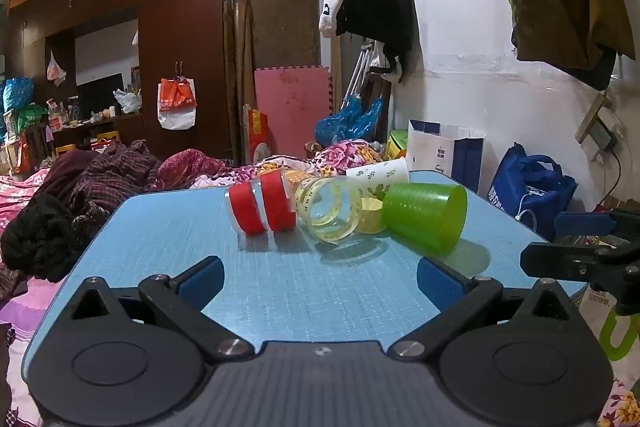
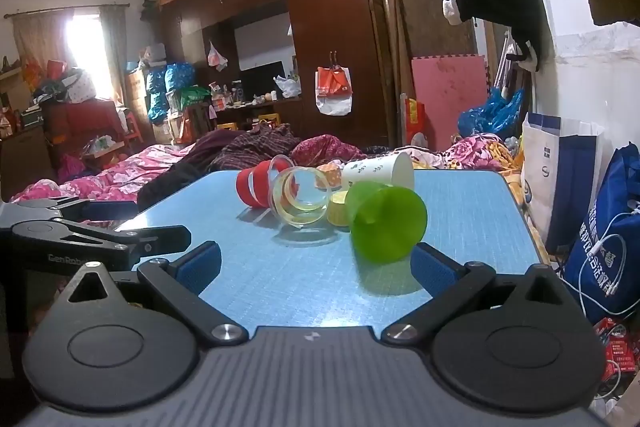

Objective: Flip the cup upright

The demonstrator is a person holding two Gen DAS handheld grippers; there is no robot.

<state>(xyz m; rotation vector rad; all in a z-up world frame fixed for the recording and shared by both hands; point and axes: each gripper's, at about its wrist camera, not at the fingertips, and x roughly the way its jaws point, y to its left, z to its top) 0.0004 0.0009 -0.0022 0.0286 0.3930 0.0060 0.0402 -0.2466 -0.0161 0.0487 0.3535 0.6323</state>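
Low over the blue worktop, the left tool and right tool point level, both spread wide and holding nothing. Mid-frame, the green cup lies sideways among other tipped cups, partly hiding a yellow one.

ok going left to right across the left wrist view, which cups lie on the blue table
red-banded clear cup → clear cup with yellow bands → green cup. All three lie on their sides on the blue table. The small yellow cup and white paper cup overlap behind, so they are left out.
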